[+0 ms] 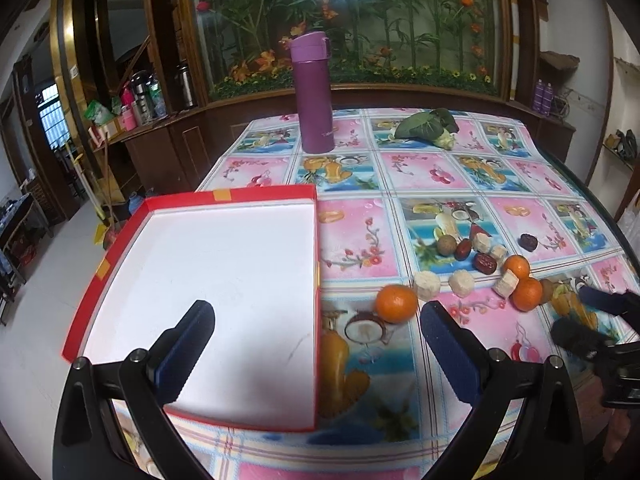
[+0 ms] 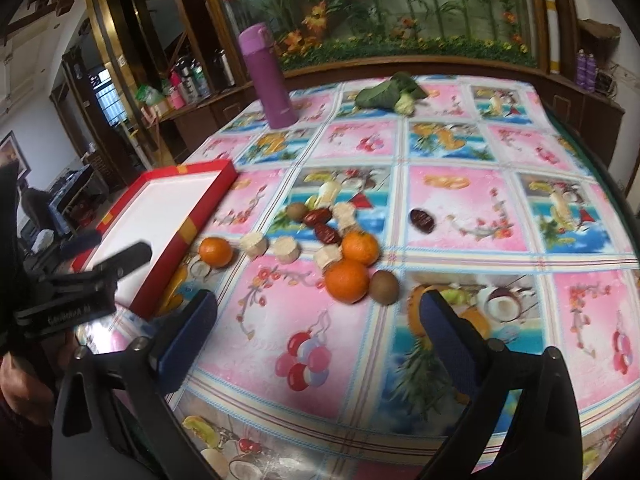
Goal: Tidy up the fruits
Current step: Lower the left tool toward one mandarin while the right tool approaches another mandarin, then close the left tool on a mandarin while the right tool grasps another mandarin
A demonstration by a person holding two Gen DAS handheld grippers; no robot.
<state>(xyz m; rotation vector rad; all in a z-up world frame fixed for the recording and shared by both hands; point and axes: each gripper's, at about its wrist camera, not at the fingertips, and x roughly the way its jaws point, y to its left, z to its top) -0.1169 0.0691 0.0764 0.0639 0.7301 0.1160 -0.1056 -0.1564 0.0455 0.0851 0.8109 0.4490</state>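
The left gripper (image 1: 316, 320) is hanging low over the near left part of the tabletop, tilting down and forward, its jaws standing wide apart with nothing between the blue pads. The right gripper (image 2: 318, 314) is hovering near the front edge, tilting down likewise, jaws wide and gripping nothing. A hand (image 2: 16, 380) is showing dimly behind the left gripper.

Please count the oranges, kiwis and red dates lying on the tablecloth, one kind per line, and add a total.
Oranges: 3
Kiwis: 2
Red dates: 3
Total: 8
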